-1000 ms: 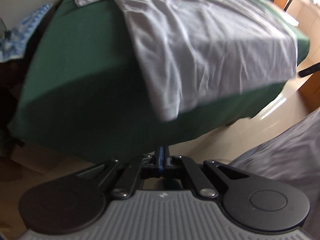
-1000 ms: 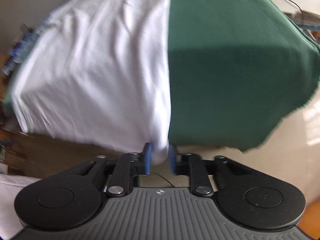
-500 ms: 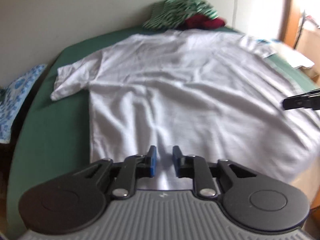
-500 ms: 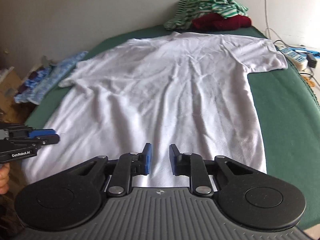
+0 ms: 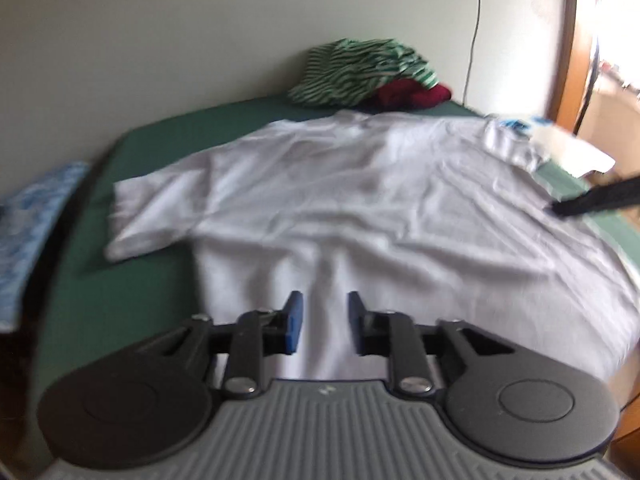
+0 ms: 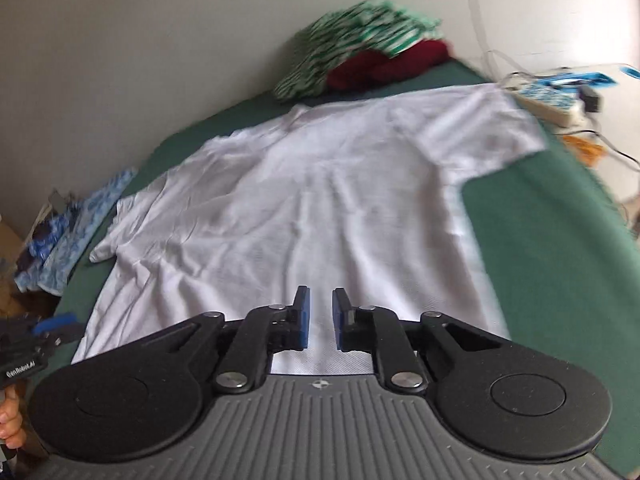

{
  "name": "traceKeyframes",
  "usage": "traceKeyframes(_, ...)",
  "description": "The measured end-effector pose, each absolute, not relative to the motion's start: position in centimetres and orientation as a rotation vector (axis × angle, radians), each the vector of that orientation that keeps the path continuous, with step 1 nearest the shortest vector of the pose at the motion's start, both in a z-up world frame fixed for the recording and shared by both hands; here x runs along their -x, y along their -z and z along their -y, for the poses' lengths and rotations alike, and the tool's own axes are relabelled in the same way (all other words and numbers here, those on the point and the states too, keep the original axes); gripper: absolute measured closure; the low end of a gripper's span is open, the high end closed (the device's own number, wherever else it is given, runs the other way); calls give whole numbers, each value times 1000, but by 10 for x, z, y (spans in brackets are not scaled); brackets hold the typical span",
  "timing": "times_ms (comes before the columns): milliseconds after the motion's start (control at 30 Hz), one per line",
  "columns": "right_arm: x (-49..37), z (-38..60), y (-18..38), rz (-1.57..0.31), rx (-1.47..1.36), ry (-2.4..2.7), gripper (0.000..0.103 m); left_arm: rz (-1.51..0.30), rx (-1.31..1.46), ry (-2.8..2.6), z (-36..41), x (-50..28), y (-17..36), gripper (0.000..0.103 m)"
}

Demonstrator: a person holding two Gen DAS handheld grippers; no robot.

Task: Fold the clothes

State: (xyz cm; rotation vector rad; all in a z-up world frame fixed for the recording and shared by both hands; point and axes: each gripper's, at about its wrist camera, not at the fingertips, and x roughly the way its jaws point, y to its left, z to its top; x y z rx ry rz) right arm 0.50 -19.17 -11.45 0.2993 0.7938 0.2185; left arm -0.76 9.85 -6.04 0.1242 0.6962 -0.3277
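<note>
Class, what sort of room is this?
Probably a bedroom or spare room at home: a white T-shirt spread on a green-covered surface, a pile of striped and red clothes by the wall, a power strip.

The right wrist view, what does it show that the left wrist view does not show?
Only the right wrist view: a power strip with cables beside the far sleeve. Only the left wrist view: a bright doorway with a wooden frame. Both show the white T-shirt spread flat on the green cover, with striped and dark red clothes piled behind it.
</note>
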Motion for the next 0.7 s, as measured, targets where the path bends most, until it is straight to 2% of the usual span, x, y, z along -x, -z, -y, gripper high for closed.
traceKeyframes(100,-40,168,132,-850,-273,-213,93,-775,-173,286,-92,-35,86,82)
traceKeyframes(133,-42,174,131,-846,-262,-190,91,-786,-175,271,-100,-40,92,78)
traceKeyframes(200,-45,191,130,-840,-241,-125,95,-782,-153,276,-122,-41,93,77)
traceKeyframes(233,-43,204,129,-829,-214,-83,101,-777,-171,271,-131,-38,94,75)
traceKeyframes(300,-41,224,127,-819,-143,2,103,-762,-238,224,-147,-31,93,63)
traceKeyframes(333,-42,228,124,-831,-112,65,103,-767,-257,211,-151,-31,91,63)
traceKeyframes(367,-45,225,118,-820,-135,38,95,-768,-271,203,-154,-32,88,71)
traceKeyframes(400,-48,223,113,-809,-158,12,95,-755,-274,213,-150,-35,82,77)
traceKeyframes(500,-72,191,105,-798,-190,-130,95,-712,-252,260,-130,-66,67,77)
traceKeyframes(533,-87,176,110,-818,-159,-168,92,-726,-247,253,-121,-84,70,70)
traceKeyframes(633,-130,138,124,-872,-53,-249,92,-769,-230,226,-97,-136,79,83)
traceKeyframes(667,-138,146,125,-879,-46,-237,96,-783,-225,198,-100,-148,84,81)
traceKeyframes(700,-145,154,126,-887,-39,-226,94,-793,-224,168,-103,-157,87,80)
